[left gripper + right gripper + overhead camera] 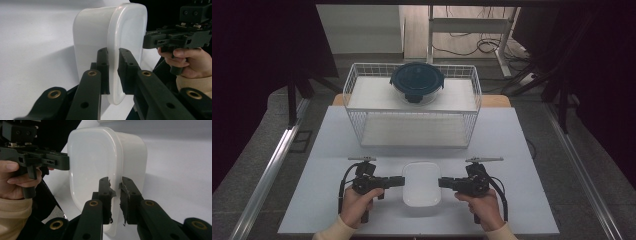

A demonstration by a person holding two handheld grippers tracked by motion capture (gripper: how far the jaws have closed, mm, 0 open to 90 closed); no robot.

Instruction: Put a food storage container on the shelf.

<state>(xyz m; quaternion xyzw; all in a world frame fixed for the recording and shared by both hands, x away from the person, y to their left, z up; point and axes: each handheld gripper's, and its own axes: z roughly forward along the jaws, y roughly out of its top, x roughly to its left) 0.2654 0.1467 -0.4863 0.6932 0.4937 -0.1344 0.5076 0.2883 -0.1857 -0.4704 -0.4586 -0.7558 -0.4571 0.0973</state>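
A white plastic container (422, 184) with a rounded white lid lies on the table between my two grippers. My left gripper (402, 181) reaches in from the left, and in the left gripper view its jaws (113, 51) pinch the lid's protruding rim (113, 82) from both sides. From the right comes my right gripper (441, 183), whose worn pads (107, 192) clamp the opposite rim (115, 157). Each gripper view shows the other gripper (150, 40) (65, 161) touching the container's far edge, with a hand behind it.
Behind the container stands a white wire basket (412, 127). A round clear bowl with a dark blue lid (417, 81) rests on its upper white shelf. The pale table (512, 150) extends to both sides. Metal rails run along the floor left and right.
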